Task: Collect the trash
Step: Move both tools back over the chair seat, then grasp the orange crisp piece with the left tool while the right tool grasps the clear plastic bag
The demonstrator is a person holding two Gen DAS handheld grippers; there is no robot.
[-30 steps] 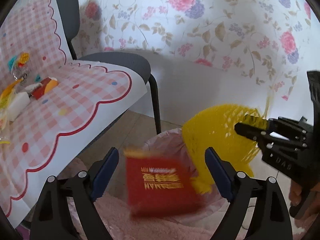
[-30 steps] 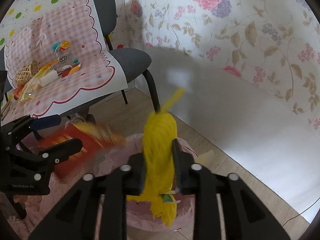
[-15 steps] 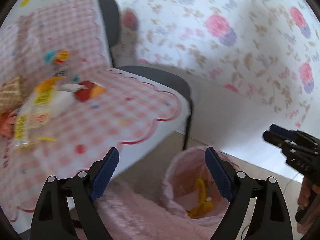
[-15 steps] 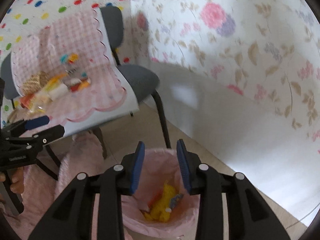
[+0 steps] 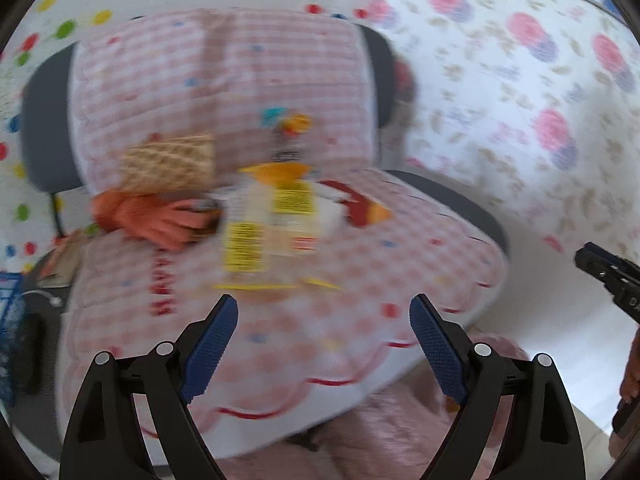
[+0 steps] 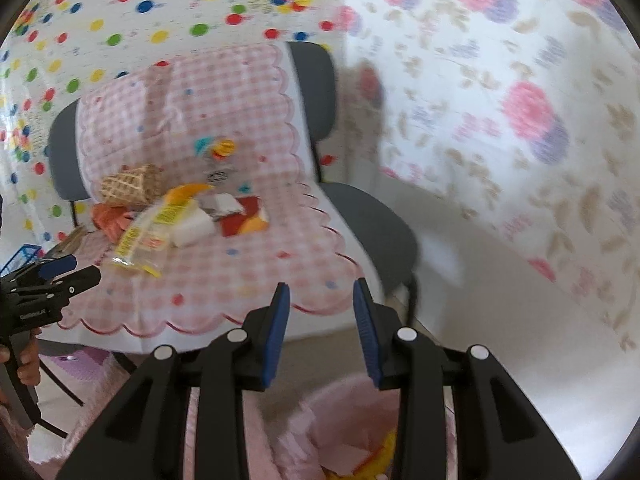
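Trash lies in a pile on the pink checked cloth (image 5: 304, 320) over the chairs: a clear wrapper with yellow labels (image 5: 264, 232), an orange crumpled piece (image 5: 156, 220), a woven cone (image 5: 168, 162), a red and orange wrapper (image 5: 362, 210). The pile also shows in the right wrist view (image 6: 160, 216). My left gripper (image 5: 324, 344) is open and empty, above the cloth's front edge. My right gripper (image 6: 322, 332) is open and empty, above the pink-lined trash bin (image 6: 340, 440), which holds yellow and orange trash.
A grey chair (image 6: 372, 224) stands against the floral wall. A white wall panel (image 6: 500, 300) runs along the floor at right. A blue wire basket (image 6: 20, 254) sits at far left. A fluffy pink rug (image 5: 400, 432) lies beside the bin.
Both grippers dropped their trash, the red packet and the yellow net, into the bin, opened, and swung up and left toward the chair pile.
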